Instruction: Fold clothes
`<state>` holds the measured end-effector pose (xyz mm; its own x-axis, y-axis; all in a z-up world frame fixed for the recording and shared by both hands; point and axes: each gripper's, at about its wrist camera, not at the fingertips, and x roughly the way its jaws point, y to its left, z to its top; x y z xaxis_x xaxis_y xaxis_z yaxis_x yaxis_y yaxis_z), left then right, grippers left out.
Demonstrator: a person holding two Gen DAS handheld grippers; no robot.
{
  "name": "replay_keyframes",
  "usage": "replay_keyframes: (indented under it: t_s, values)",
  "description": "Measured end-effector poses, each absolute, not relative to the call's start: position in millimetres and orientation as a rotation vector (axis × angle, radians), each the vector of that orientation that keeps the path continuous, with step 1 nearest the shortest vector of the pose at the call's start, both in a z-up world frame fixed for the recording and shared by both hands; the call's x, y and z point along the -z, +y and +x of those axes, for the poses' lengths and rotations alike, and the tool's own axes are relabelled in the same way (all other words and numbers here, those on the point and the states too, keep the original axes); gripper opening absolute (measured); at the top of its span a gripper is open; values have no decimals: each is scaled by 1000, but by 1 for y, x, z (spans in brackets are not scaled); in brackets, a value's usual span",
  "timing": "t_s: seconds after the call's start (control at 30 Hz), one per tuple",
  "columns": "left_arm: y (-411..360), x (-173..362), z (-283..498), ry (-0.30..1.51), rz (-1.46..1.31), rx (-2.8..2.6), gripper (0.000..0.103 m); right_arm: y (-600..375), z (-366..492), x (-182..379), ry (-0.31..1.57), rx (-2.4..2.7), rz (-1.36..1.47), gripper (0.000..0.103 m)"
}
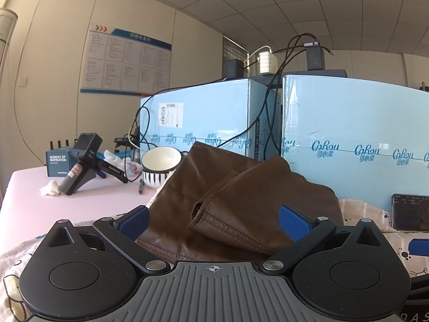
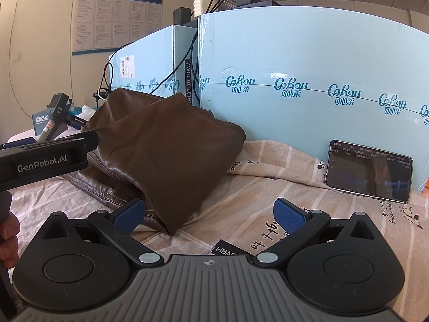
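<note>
A brown leather garment [image 1: 241, 201] lies bunched and partly folded on a striped beige printed cloth [image 2: 268, 187]. A sleeve cuff [image 1: 203, 212] points toward my left gripper [image 1: 214, 221], which is open with the cuff lying between its blue pads [image 1: 293, 222]. In the right wrist view the garment [image 2: 161, 155] is at centre left. My right gripper [image 2: 210, 214] is open, and a folded corner of the garment reaches down between its pads [image 2: 288, 214]. The left gripper's body [image 2: 45, 158] enters from the left, beside the garment.
Light blue boxes [image 1: 348, 134] with cables stand right behind the garment. A phone [image 2: 368, 171] leans against them at right. On the pink table [image 1: 40, 206] at left are a spare gripper [image 1: 83, 158], a striped bowl [image 1: 159, 166], a pen, tissue and a small box.
</note>
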<state>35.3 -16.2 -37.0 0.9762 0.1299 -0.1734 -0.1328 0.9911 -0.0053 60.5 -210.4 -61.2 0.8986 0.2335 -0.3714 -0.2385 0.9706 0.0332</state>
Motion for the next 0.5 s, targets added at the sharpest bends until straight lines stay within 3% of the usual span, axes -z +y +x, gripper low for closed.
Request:
replay_keyframes:
  t_s: [0.5]
  values:
    - [-15,36,37,174,-19,-133,103,-210,61,62,386,-243,-12,103]
